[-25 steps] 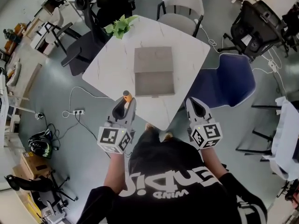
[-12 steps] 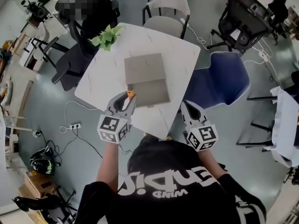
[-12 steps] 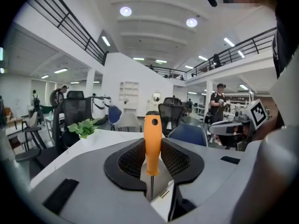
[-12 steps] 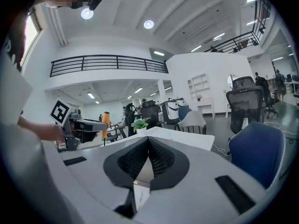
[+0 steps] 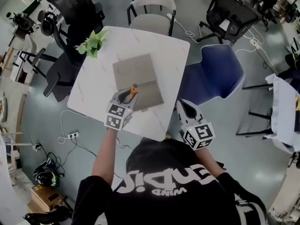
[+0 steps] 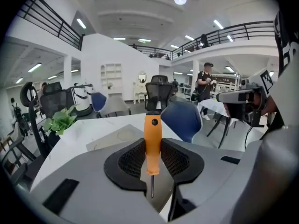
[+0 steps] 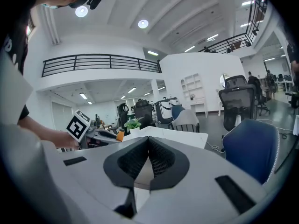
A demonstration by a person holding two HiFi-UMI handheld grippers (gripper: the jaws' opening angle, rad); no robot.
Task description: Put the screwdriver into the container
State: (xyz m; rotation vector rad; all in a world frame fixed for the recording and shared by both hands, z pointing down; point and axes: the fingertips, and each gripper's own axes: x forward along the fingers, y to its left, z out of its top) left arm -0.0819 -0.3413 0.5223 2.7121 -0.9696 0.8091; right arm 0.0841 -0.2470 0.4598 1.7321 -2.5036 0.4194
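An orange-handled screwdriver (image 5: 134,87) (image 6: 153,139) stands clamped between the jaws of my left gripper (image 5: 127,94) (image 6: 153,154), handle pointing away and thin metal shaft pointing back toward the gripper body. The gripper hovers over the near half of the flat grey container (image 5: 137,78) (image 6: 117,137), which lies in the middle of the white table (image 5: 91,95). My right gripper (image 5: 183,106) (image 7: 148,149) is shut with nothing in it, by the table's near right corner. In the right gripper view the screwdriver's orange handle (image 7: 120,135) shows at the left.
A green plant (image 5: 92,43) sits at the table's far left corner. A blue chair (image 5: 213,74) stands right of the table, pale chairs (image 5: 150,6) behind it and a dark chair (image 5: 58,76) to its left. Cables lie on the floor.
My left gripper has carried the screwdriver forward from the table's near edge to above the container's near half. The right gripper has stayed near the table's corner.
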